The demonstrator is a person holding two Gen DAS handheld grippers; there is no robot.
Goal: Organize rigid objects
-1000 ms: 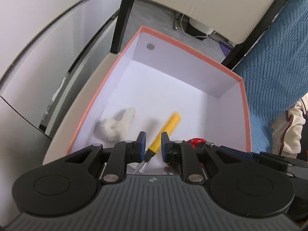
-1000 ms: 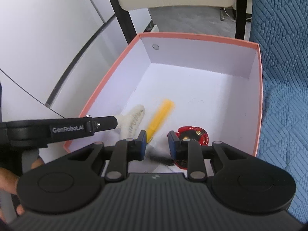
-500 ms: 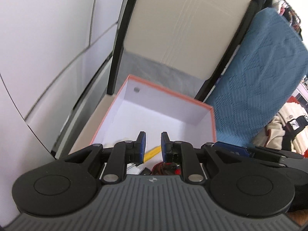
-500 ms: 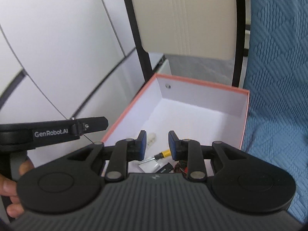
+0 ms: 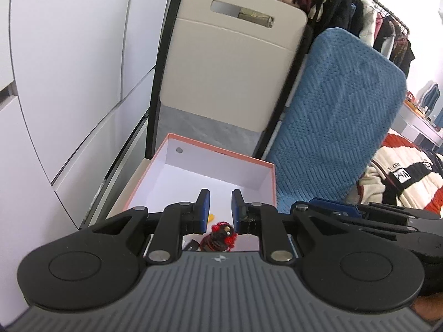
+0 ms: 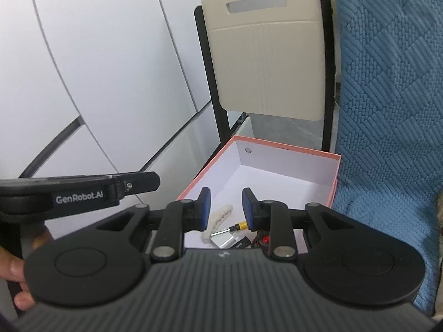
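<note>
An open white box with an orange rim [image 5: 221, 152] [image 6: 290, 149] stands on a beige chair seat. Inside it lie a yellow-handled screwdriver [image 6: 238, 226], a white fluffy piece [image 6: 220, 215], a red and black object [image 5: 221, 228] [image 6: 263, 239], a silvery flat piece [image 6: 224, 240] and a small black item [image 6: 241, 244]. My left gripper [image 5: 220, 210] is open and empty, raised above the box's near end. My right gripper [image 6: 225, 207] is open and empty, also raised above the near end. The left gripper's body also shows in the right wrist view [image 6: 83, 193].
The beige chair back [image 5: 235, 66] [image 6: 265, 63] rises behind the box. A blue quilted cover [image 5: 337, 124] [image 6: 387, 110] borders the box on the right. White cabinet panels [image 5: 69, 83] stand on the left. Clothes [image 5: 401, 177] lie at far right.
Both grippers have pulled back and up from inside the box, so the box looks smaller and farther. The screwdriver lies loose in the box. Both grippers stay open.
</note>
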